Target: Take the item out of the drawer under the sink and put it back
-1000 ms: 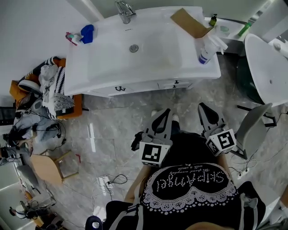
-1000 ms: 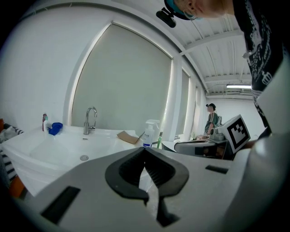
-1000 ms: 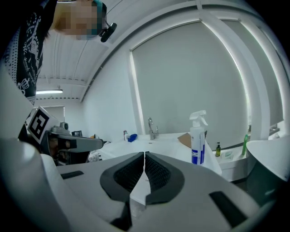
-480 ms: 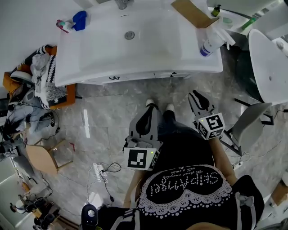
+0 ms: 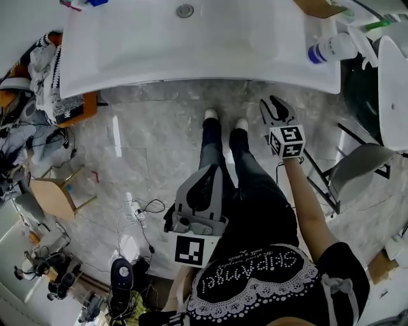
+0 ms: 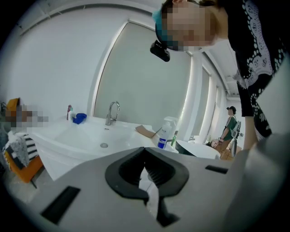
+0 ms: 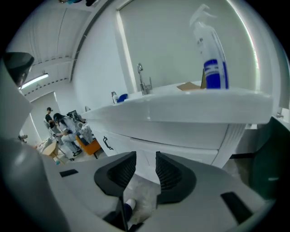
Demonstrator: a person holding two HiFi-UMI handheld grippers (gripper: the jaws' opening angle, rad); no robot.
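Observation:
The white sink point(image 5: 191, 51) fills the top of the head view and hides the drawers below it. In the right gripper view the white cabinet front point(image 7: 149, 145) under the sink point(image 7: 181, 113) shows shut drawers and a dark handle point(image 7: 107, 143). No drawer item is visible. My right gripper point(image 5: 274, 105) hangs low in front of the vanity's right part; its jaws have just been opening, and the right gripper point(image 7: 145, 156) has nothing between its pads. My left gripper point(image 5: 205, 175) stays back over the person's legs. In its own view the left gripper point(image 6: 145, 150) is shut and empty.
A spray bottle point(image 5: 335, 48) and a piece of cardboard point(image 5: 319, 6) lie on the sink's right side. An orange stand with clothes point(image 5: 57, 102), a cardboard box point(image 5: 54, 194) and floor cables point(image 5: 143, 210) are at left. A grey chair point(image 5: 357, 172) stands at right.
The head view has tipped down and closer to the sink. My right gripper has dropped toward the vanity front and its jaws have spread. My left gripper has slid back toward the body.

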